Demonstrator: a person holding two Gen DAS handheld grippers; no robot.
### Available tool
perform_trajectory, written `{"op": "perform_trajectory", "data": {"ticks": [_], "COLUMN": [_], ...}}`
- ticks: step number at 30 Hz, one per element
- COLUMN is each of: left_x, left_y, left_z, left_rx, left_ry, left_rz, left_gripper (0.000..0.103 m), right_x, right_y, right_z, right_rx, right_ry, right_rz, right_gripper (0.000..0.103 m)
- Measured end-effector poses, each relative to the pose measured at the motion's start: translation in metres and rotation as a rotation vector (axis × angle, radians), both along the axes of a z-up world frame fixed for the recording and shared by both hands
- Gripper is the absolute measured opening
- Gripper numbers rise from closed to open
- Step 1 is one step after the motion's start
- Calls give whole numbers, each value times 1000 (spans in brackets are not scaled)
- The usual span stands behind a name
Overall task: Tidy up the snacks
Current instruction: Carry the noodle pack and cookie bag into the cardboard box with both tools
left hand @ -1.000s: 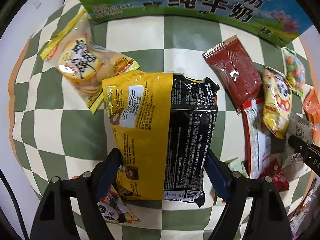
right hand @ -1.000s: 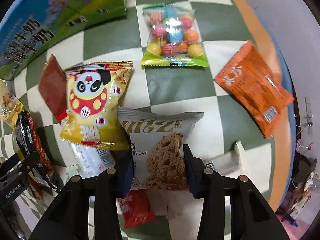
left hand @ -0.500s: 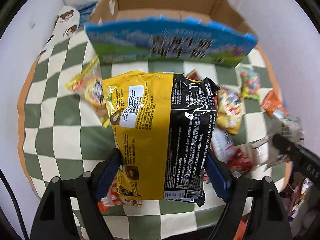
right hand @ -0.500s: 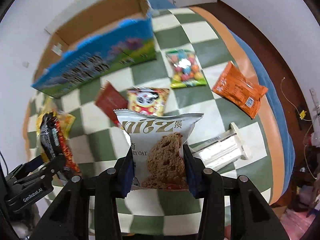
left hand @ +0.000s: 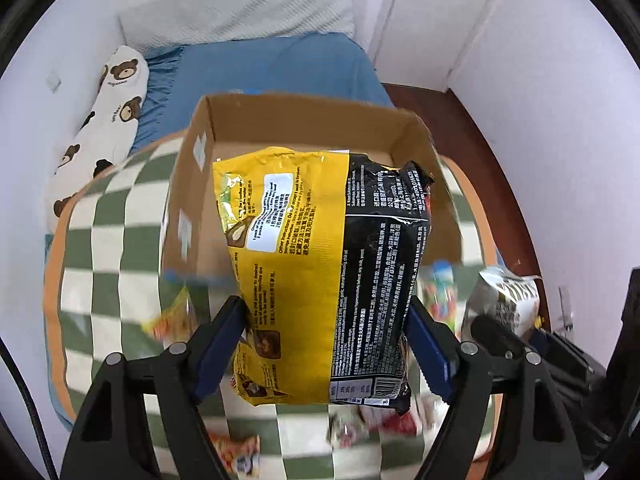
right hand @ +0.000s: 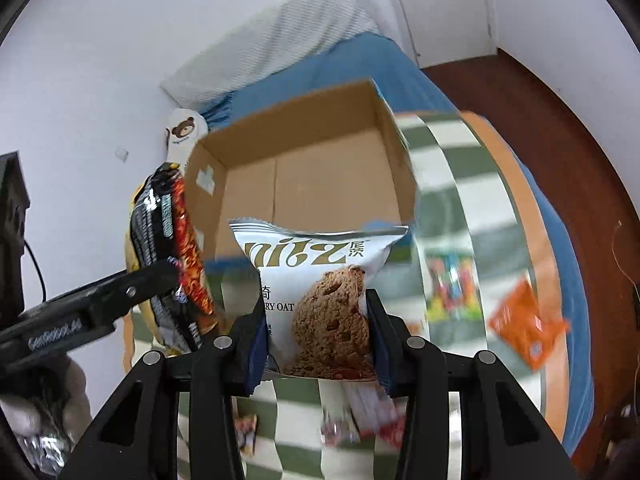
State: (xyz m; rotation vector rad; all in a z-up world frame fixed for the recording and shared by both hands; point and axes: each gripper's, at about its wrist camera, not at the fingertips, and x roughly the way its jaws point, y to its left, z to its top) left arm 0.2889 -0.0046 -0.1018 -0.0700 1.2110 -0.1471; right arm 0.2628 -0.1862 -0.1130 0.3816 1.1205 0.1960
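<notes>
Holding two packets aloft, you have both grippers loaded. Your left gripper [left hand: 324, 344] is clamped on the yellow-and-black noodle packet [left hand: 324, 264], fingers pressing its two long edges near the lower end; the jaws have just been closing slightly, with the packet between them. Your right gripper [right hand: 316, 340] is closed tight on the oat cookie bag [right hand: 320, 292], pinching its lower half.

Handling judgement: both packets look light and soft-walled, with slick film. The noodle packet is the wider and probably holds a brittle block, so grip it across the edges as now, not harder. The cookie bag is puffed and its contents likely crumble; hold it by the sides or the crimped seam.

Appearance: the noodle packet shows a yellow panel with a white label and a black panel of small print. The cookie bag is silver-white with gold lettering and a brown cookie picture.

Location: both hang above the checked cloth [left hand: 108, 248], just before the open cardboard box [right hand: 304, 168], which appears empty.
</notes>
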Motion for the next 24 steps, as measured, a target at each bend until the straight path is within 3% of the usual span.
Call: {"op": "perform_trajectory", "data": {"ticks": [6,13,17,24], "left_x": [87,168,192,204], "left_y": [5,12,12,8], "left_z": [-30,-100,-132,-160], "left_rx": [-7,-2,11,78], "left_ry": [84,235,288,321], "left_rz": [44,63,65,45], "left_gripper": [78,78,78,78], "right_x": [93,188,225,261], "right_y": [15,42,54,67], "right_z": [-15,-64,-99,-149], "right_rx": [-36,-68,-92,-126], "right_ry": [-12,45,94,160], "right_rz": [50,105,121,169], "right_gripper": [46,46,46,46]}}
